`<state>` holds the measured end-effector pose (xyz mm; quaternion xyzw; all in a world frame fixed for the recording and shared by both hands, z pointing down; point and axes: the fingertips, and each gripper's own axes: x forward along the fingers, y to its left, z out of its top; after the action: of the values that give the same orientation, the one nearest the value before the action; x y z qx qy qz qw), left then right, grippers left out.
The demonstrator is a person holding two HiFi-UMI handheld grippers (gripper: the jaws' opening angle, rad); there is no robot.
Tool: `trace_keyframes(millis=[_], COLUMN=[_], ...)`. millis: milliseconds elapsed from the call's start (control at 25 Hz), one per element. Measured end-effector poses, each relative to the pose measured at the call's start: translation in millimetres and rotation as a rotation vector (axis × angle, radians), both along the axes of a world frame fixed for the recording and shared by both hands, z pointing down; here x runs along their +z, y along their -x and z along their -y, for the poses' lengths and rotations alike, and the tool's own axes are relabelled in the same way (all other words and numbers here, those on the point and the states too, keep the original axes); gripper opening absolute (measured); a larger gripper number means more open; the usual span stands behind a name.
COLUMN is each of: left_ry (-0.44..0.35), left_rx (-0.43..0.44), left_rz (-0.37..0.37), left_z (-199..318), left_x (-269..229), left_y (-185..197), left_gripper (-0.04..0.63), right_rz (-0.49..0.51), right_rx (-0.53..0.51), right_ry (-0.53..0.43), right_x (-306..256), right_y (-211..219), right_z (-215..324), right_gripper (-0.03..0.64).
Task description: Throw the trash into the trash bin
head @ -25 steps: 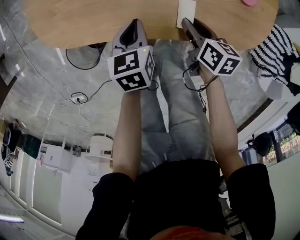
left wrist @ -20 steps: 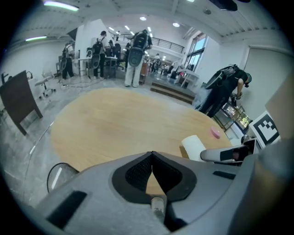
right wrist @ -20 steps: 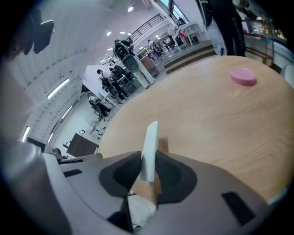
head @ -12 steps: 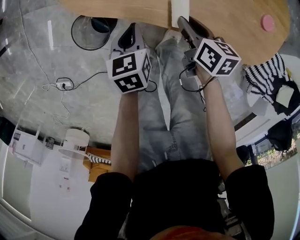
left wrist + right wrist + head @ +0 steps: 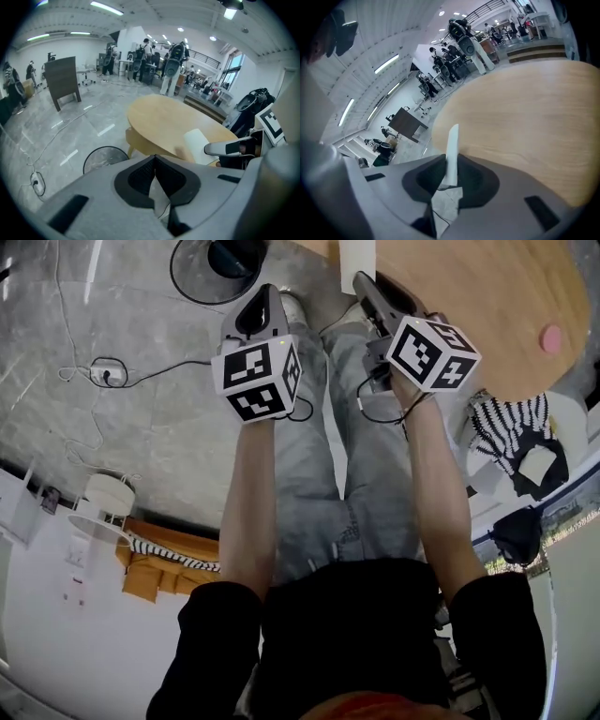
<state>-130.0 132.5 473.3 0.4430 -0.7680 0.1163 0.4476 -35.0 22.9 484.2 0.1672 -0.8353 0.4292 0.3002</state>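
**Paper pinched, bin at eleven o'clock**

The right gripper (image 5: 451,161) has just been closing. Its jaws now stand narrow and pinch a white paper sheet (image 5: 452,138) by its lower edge, with most of the sheet standing free above them. The left gripper (image 5: 154,160) has its jaws meeting at the tips, with nothing between them.

In the head view, the mesh trash bin (image 5: 192,292) sits on the floor at eleven o'clock and the wooden surface (image 5: 469,306) lies at one o'clock.

The likely risk is that such light paper, let go short of the rim, drifts to the floor or brushes the left gripper, which stands between it and the bin.

A second ago the surface spanned twelve o'clock and covered part of the bin.
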Motion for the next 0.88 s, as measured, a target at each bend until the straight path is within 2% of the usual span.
trace_keyframes(millis=[200,480,880], left_ry=[0.001,0.008,0.022], left_rx=[-0.107,-0.231,-0.360], left_rz=[-0.010,-0.032,-0.080], left_z=[-44.3,-94.6,-150.2], left_x=[6.1,16.4,70.3], left_y=[33.8,61.1,105.3], left_gripper=[0.008,0.008,0.008], right_rz=[-0.014,-0.058,-0.175], right_rx=[-0.103,-0.234,-0.368], right_ry=[-0.001,0.002,0.023], right_x=[5.9,23.4,103.2], right_y=[47.0,92.0,145.2], right_z=[-33.9,-78.4,-137.5], right_gripper=[0.078,0.078,0.078])
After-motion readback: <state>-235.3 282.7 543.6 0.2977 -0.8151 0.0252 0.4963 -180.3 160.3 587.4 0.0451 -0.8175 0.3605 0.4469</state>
